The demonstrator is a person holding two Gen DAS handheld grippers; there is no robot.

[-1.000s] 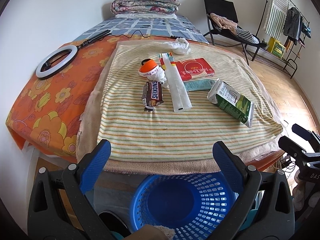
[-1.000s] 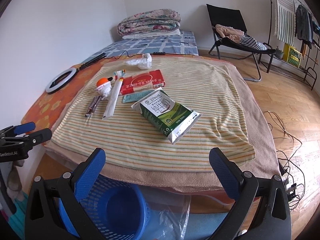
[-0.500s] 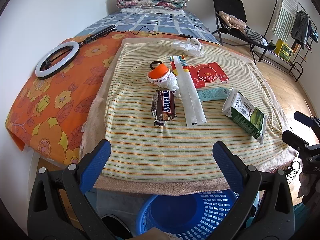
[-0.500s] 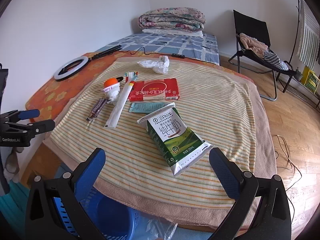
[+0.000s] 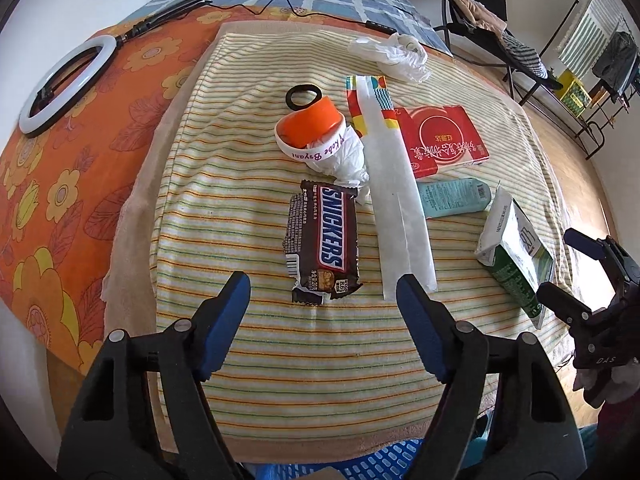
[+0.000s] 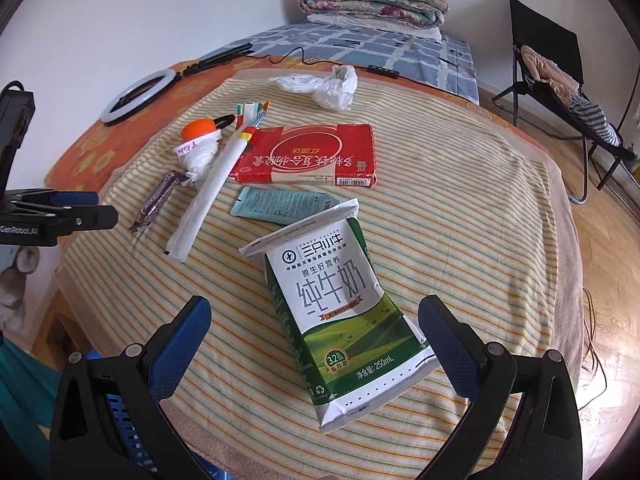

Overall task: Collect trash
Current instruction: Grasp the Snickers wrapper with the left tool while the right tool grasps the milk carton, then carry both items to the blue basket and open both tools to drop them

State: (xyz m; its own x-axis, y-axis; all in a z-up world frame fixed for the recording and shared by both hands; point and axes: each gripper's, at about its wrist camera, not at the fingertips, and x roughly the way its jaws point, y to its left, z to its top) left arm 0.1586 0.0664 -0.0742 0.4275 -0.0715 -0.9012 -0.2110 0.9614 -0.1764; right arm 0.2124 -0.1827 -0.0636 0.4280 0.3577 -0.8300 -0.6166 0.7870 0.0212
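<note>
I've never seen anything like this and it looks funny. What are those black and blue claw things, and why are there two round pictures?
Each claw is a hand-held gripper: a person holds one in each hand, and a little camera on each looks forward along its two blue fingers. That is why the pictures are round.

One picture is from the left hand-held gripper. Its jaws are closing, with nothing held; the Snickers wrapper lies just ahead.

The other is from the right hand-held gripper. It is open and empty, and the milk carton lies between its fingers, not squeezed.

On the striped blanket also lie a red box, a teal packet, a long white wrapper, an orange-and-white wad and a plastic bag. A blue basket peeks in below.
</note>
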